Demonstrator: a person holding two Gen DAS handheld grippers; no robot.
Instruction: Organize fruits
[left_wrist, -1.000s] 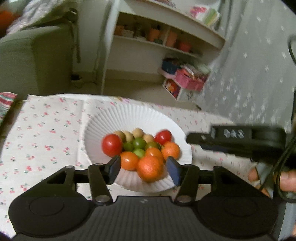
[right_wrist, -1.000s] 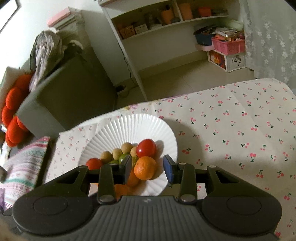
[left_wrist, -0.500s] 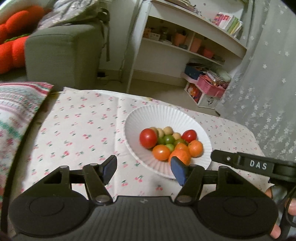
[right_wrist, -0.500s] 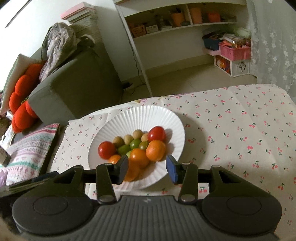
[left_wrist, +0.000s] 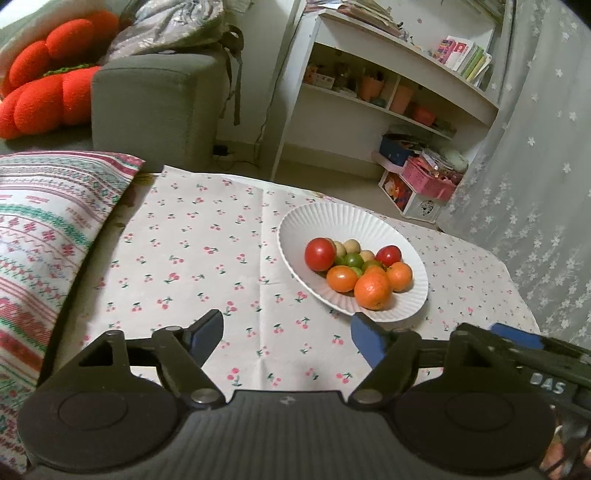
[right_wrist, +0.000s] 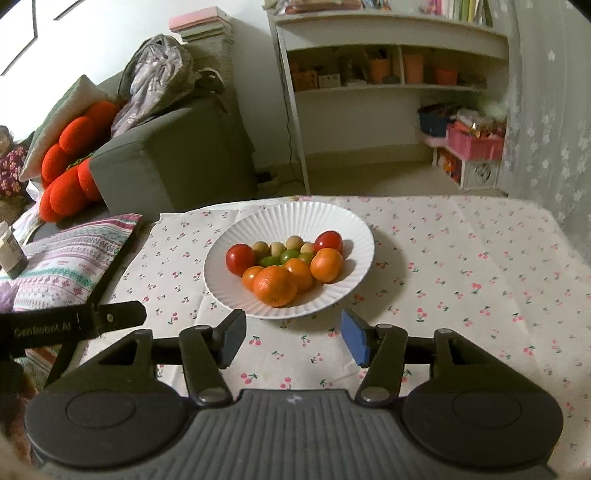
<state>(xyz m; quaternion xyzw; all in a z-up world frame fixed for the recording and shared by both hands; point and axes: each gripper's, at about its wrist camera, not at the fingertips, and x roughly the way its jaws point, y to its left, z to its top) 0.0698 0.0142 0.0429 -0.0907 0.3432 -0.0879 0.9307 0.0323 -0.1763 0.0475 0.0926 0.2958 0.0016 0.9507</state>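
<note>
- Fruit sits heaped in a white plate (right_wrist: 221, 280) with a fluted, ribbed rim, resting on the desk (right_wrist: 461, 266), which is covered by a creased cloth printed with small red cherries.
- The biggest orange (right_wrist: 275, 286) has a dimpled skin and lies at the near edge of the heap; more smooth round oranges crowd beside and behind it.
- A glossy red tomato (right_wrist: 240, 258) lies at the left of the heap and a smaller one (right_wrist: 328, 240) at the far right.
- Small green fruits (right_wrist: 290, 254) and pale tan ones (right_wrist: 293, 242), round and matte, fill the middle and far side.
- The left gripper (left_wrist: 286, 334) hovers over bare cloth, near and left of the plate; its jaws have just been opening, stand wide apart and hold nothing.
- The right gripper (right_wrist: 291, 336) hangs just in front of the plate's near rim; its jaws have also just been opening, stand partly spread and hold nothing, the blue pad (right_wrist: 354, 341) clear of the plate.
- In the right wrist view a black bar of the left gripper crosses the left edge.
- A striped woven cushion (left_wrist: 44, 236) lies left of the desk; beyond it stand a grey upholstered sofa (left_wrist: 159, 103) with a plush red-orange cushion (left_wrist: 48, 88) and white open shelves (right_wrist: 391, 88).
</note>
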